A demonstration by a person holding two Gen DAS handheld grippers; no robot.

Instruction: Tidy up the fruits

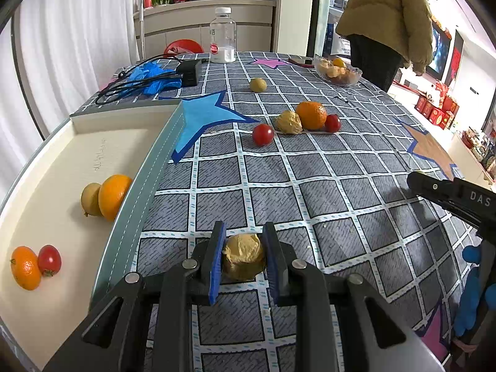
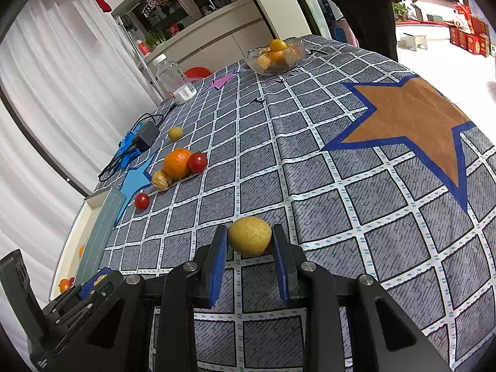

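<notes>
My left gripper point(image 1: 245, 241) is shut on a papery husked fruit point(image 1: 244, 255), just right of the white tray point(image 1: 55, 167). Inside the tray lie two oranges point(image 1: 114, 197), a yellow-green fruit point(image 1: 90, 199) and a red tomato point(image 1: 49, 259). My right gripper point(image 2: 250, 241) is shut on a yellow-green round fruit point(image 2: 250, 235) over the checked cloth. Loose on the cloth are an orange point(image 1: 311, 114), another husked fruit point(image 1: 288, 121), two tomatoes point(image 1: 263, 134) and a small yellow-green fruit point(image 1: 258, 84). The left gripper point(image 2: 96, 282) also shows at the lower left of the right wrist view.
A glass bowl point(image 1: 341, 76) of fruit stands at the far right edge. A plastic bottle point(image 1: 223, 35), a black charger point(image 1: 189, 73) with cables and blue cloth lie at the back left. A person in a padded jacket point(image 1: 387, 15) stands beyond the table.
</notes>
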